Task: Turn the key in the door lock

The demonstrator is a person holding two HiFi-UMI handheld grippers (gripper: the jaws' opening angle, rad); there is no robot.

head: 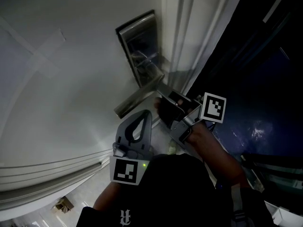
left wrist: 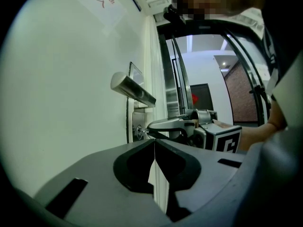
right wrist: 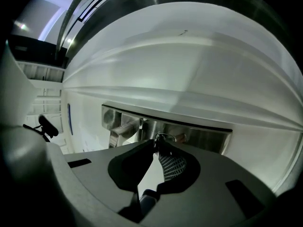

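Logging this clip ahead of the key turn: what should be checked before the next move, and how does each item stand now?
1. The key sits in the lock cylinder: ok.
2. The right gripper is shut on the key: ok.
3. The lever handle is above the right gripper, with a gap: ok.
4. The left gripper is shut, empty and off the door: ok.
5. The key's present turn angle: cannot tell.

One door (head: 71, 79), one lock plate (head: 138, 44), one handle (head: 135, 100) and one key (left wrist: 143, 133) are counted. Two grippers are counted: the left gripper (left wrist: 154, 142) and the right gripper (right wrist: 156, 144).
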